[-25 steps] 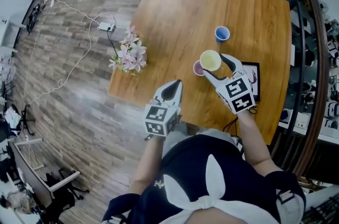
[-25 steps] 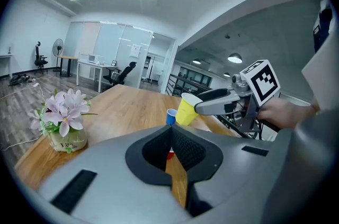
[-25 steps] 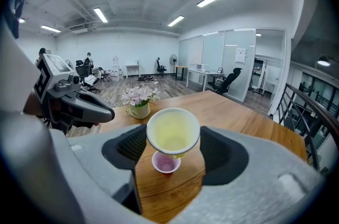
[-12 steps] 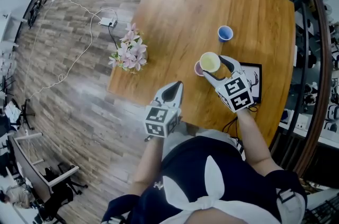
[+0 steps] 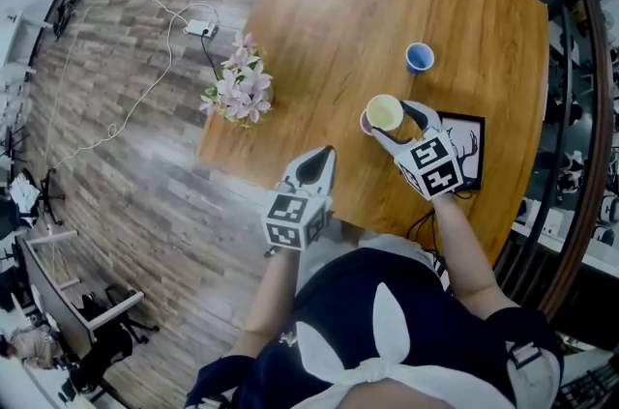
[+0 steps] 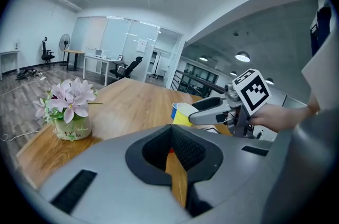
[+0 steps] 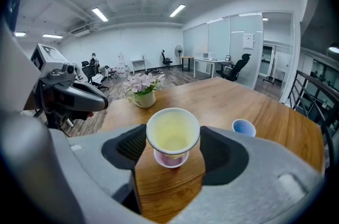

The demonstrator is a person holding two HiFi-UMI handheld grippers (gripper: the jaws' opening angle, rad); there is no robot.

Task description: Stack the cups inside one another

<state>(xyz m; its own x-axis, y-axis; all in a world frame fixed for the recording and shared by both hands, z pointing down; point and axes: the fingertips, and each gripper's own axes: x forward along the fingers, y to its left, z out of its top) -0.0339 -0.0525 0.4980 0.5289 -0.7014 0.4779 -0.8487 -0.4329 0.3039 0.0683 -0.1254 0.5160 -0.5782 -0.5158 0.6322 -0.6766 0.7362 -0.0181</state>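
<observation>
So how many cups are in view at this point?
3. The yellow cup is held in the right gripper, right over the pink cup standing on the table. The blue cup stands alone farther out. Nothing suggests a hidden one.

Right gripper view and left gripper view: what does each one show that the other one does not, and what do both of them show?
Only the right gripper view looks down into the yellow cup, which is clamped between its own jaws, with the pink cup just beneath it. It also shows the left gripper. Only the left gripper view shows the right gripper from the side, with the hand that holds it. Both views show the yellow cup, the flower pot and the wooden table.
</observation>
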